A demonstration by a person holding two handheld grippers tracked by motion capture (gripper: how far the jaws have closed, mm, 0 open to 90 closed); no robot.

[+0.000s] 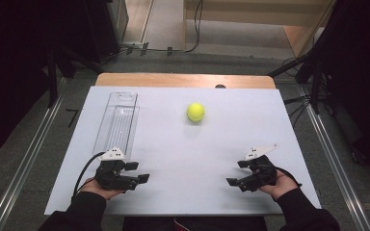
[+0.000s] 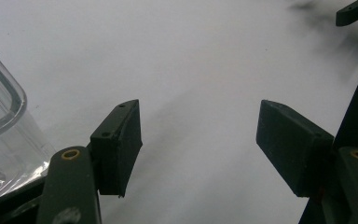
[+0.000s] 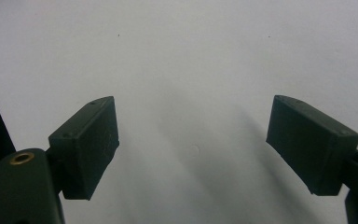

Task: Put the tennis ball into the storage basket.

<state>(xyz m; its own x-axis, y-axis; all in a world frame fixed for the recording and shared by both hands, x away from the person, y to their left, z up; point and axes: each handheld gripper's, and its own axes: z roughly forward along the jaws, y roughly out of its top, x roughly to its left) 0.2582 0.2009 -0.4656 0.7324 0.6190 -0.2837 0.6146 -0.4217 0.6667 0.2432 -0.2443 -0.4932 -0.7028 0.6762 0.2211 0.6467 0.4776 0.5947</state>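
High view: both grippers' jaws gape, tennis ball (image 1: 195,111) well beyond.

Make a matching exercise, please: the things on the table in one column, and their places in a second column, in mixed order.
Things:
1. tennis ball
2. clear tray
3. left hand-held gripper
4. right hand-held gripper

Places:
A. near right of the white table
B. far left, lying lengthwise
C. far middle, alone
D. near left, just below the tray

Pairs: 1-C, 2-B, 3-D, 4-A
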